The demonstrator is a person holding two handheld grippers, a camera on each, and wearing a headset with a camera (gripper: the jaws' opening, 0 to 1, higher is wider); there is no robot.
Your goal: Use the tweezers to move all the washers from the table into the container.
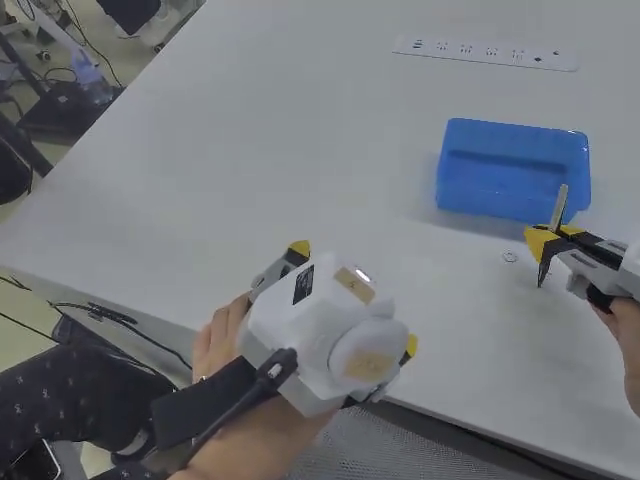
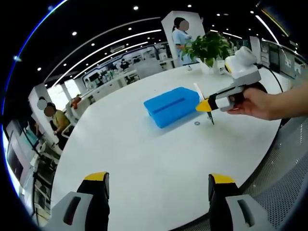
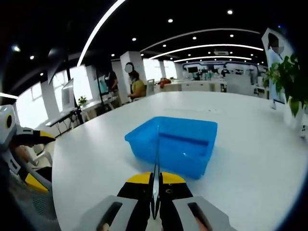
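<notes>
— Nearest to the headset is the left gripper [image 1: 354, 297], a chunky white plastic body with yellow-tipped jaws. In its own view the jaws stand wide apart over bare table [image 1: 250, 150] with nothing between them.

— So it's idle. How far along is the job, would you say?

— Not finished. One washer [image 1: 510, 257], a tiny thin metal ring, lies flat on the smooth, matte white tabletop, just in front of the container [image 1: 515, 170]. I can make out no other washer on the table.

— And inside the container?

— It's a shallow rectangular tub of glossy blue plastic with rounded corners. Whether any washers already lie in it is too small to tell.

— Where are the tweezers?

— The tweezers [image 1: 561, 203] are slim, pale metal, standing nearly upright with the points down. Those points hang near the washer, a little to its right, and are not touching it.

— Held by what?

— The right gripper [image 1: 555, 240], whose yellow jaws are clamped tight on the tweezers' shank. My guess is that this last ring awaits pinching and lifting over the blue wall.
</notes>
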